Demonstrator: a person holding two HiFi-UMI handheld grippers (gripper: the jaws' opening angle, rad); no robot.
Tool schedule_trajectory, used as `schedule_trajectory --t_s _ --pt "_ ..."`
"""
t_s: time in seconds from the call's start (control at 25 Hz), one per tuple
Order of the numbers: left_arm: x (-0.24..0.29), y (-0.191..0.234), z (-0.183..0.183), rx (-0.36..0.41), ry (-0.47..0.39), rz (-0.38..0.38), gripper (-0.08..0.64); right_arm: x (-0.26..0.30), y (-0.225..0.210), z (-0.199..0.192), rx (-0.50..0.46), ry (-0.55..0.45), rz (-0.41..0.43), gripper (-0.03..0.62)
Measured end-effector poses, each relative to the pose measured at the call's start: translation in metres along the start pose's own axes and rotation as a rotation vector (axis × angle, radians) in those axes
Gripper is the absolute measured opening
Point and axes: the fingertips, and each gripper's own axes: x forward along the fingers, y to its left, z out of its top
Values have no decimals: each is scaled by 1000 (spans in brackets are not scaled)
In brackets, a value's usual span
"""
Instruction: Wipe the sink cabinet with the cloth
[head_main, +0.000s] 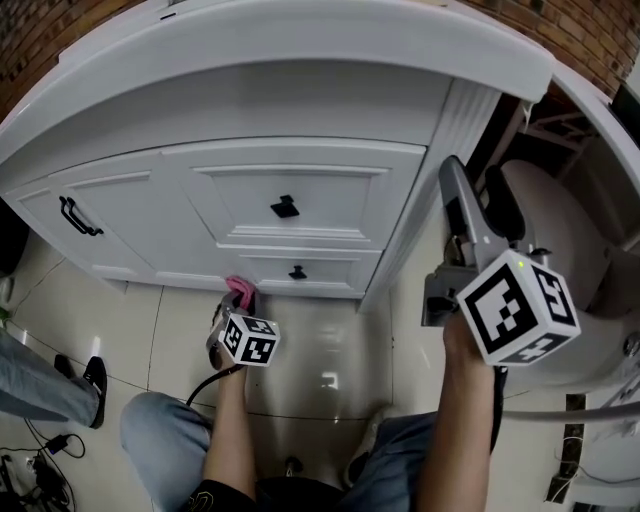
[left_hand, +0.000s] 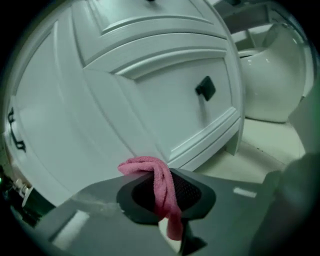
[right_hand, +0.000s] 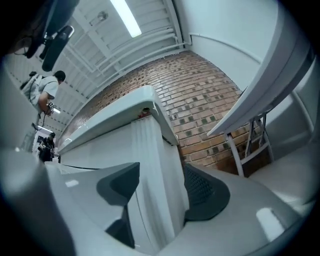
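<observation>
The white sink cabinet (head_main: 290, 170) has panelled drawers with black knobs (head_main: 285, 207) and a door handle (head_main: 80, 217) at the left. My left gripper (head_main: 236, 305) is low by the cabinet's bottom rail, shut on a pink cloth (head_main: 240, 290). In the left gripper view the cloth (left_hand: 161, 187) hangs bunched between the pads, close to the lower drawer (left_hand: 165, 105). My right gripper (head_main: 474, 195) is raised at the cabinet's right corner and stands open. The fluted corner post (right_hand: 155, 170) shows in the gap between its pads (right_hand: 206, 192).
A white toilet (head_main: 560, 220) stands right of the cabinet. On the tiled floor (head_main: 320, 350) at the left are another person's leg and shoe (head_main: 93, 378) and cables (head_main: 30, 470). Behind is a brick wall (right_hand: 200, 100), with a metal frame (right_hand: 250, 145) against it.
</observation>
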Motion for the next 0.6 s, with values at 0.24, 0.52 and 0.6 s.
schedule_trajectory --t_s 0.24,0.52,0.6 --pt "7 -75 47 124 -74 -132 51 -9 -11 9 -45 -1 -31 276" --pt "0 -198 107 213 -188 -335 49 -17 -19 11 -68 8 -35 276" --pt "1 -220 120 216 -209 -372 49 -20 -20 11 -72 6 -31 276"
